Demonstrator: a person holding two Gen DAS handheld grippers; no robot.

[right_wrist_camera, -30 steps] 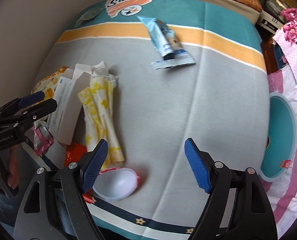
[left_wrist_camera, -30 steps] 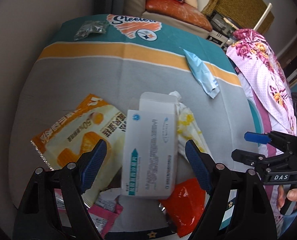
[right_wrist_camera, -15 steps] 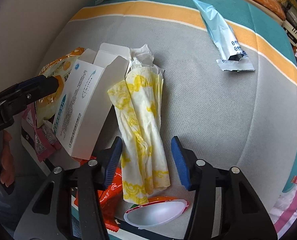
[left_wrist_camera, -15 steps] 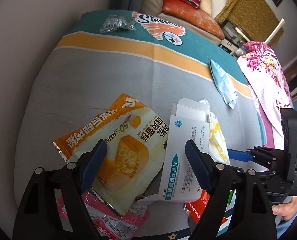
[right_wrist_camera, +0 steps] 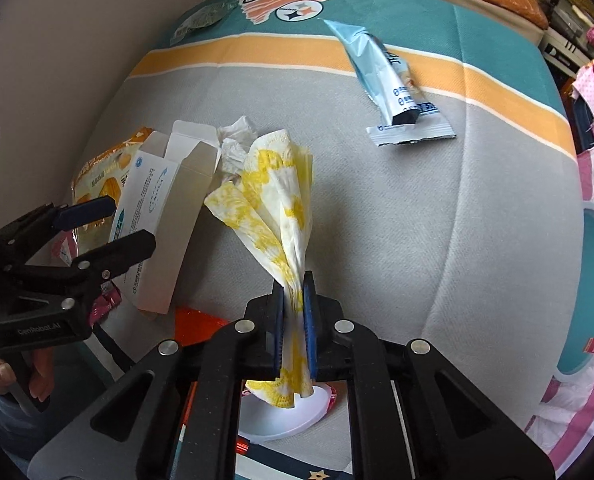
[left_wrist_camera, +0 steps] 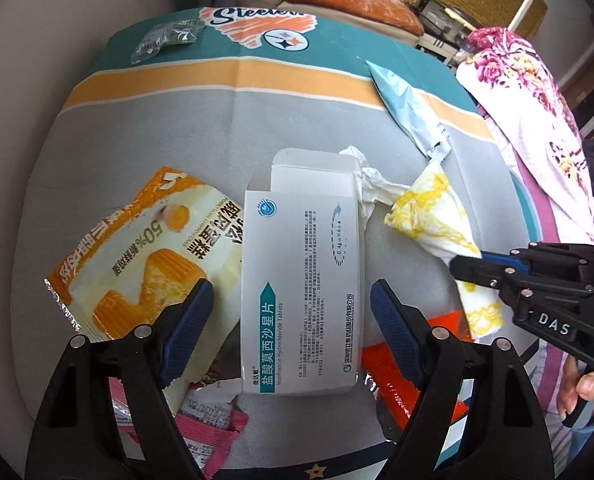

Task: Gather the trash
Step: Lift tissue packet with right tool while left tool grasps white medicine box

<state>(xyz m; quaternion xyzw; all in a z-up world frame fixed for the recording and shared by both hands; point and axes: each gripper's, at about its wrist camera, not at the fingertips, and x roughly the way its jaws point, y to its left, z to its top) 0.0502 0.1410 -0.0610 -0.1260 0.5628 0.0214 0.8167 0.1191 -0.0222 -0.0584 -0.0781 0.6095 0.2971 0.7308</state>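
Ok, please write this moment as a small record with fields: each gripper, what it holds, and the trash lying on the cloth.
left gripper: open, jaws either side of the white medicine box, not pressing
right gripper: jaws have just been closing, shut on the yellow-patterned napkin
orange snack bag: flat, partly under the box
blue wrapper: lying apart, further back
surface: striped cloth

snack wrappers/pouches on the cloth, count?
5: orange pouch and pink wrapper left of the box, red one at the near edge, blue far right, clear far left. More may hide underneath.
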